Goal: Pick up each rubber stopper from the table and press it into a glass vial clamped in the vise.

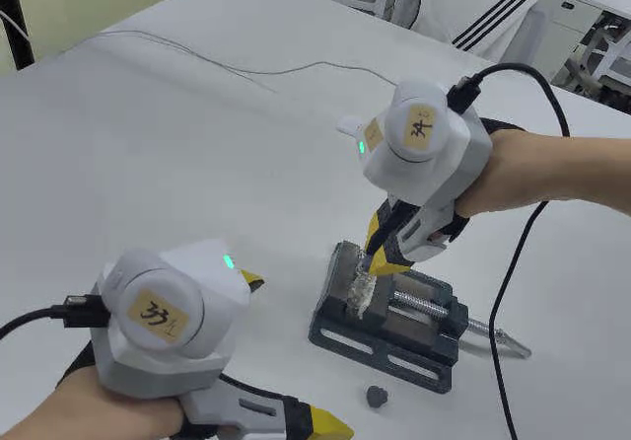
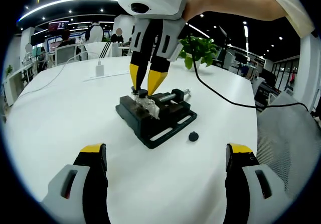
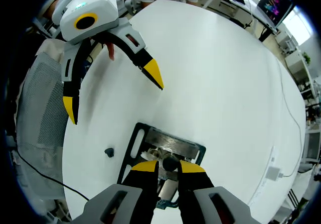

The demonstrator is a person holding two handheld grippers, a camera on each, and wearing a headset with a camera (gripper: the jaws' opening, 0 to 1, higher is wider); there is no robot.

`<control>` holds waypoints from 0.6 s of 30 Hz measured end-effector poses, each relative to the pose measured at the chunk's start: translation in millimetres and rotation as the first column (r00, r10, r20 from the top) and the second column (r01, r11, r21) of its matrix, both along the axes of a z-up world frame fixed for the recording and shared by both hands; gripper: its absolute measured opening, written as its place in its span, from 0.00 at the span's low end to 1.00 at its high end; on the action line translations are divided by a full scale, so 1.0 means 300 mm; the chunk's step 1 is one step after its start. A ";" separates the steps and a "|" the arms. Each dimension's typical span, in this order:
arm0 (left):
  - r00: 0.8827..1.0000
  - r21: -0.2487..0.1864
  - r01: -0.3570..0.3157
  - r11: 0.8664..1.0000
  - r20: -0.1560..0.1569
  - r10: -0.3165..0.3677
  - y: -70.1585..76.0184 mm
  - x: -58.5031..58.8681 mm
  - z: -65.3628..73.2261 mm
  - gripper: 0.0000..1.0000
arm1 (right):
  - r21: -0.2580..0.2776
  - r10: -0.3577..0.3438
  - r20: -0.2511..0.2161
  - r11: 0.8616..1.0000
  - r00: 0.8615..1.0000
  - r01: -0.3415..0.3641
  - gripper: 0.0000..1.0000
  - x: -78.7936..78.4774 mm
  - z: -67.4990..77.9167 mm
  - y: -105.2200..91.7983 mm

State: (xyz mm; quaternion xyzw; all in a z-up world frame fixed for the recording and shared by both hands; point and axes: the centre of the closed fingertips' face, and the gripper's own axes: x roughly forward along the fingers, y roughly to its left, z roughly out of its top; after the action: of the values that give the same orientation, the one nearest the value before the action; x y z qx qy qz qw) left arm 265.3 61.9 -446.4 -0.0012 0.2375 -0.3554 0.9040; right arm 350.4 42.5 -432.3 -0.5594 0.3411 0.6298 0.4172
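Bright, even overhead light — soft shadow under vise (image 1: 434, 324); sharp focus, fisheye-bent edges.

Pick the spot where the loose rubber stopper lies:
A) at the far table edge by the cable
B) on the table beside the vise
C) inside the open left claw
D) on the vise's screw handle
B: the loose rubber stopper sits on the white table just in front of the vise.

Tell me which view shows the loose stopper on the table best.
Head view: the loose stopper lies largest and unblocked, close to the vise. Both gripper views show it as a small dark dot beside the vise.
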 end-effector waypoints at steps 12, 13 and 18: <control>1.000 0.009 0.000 1.000 -0.001 0.000 0.009 0.007 -0.003 0.99 | 0.054 -0.033 -0.043 0.998 0.999 0.035 0.00 0.004 0.041 -0.012; 1.000 0.010 0.000 1.000 -0.001 0.000 0.010 0.007 -0.003 0.99 | 0.057 -0.037 -0.043 0.998 0.998 0.040 0.00 0.006 0.040 -0.010; 1.000 0.010 -0.002 1.000 -0.003 0.002 0.012 0.006 -0.005 0.99 | 0.050 -0.031 -0.041 0.998 0.999 0.033 0.00 0.012 0.033 -0.010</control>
State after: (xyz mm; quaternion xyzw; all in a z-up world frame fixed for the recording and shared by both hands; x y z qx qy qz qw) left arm 267.2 65.5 -448.1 0.0026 0.2409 -0.3532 0.9040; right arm 354.1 39.7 -422.5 -0.5305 0.3423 0.6425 0.4343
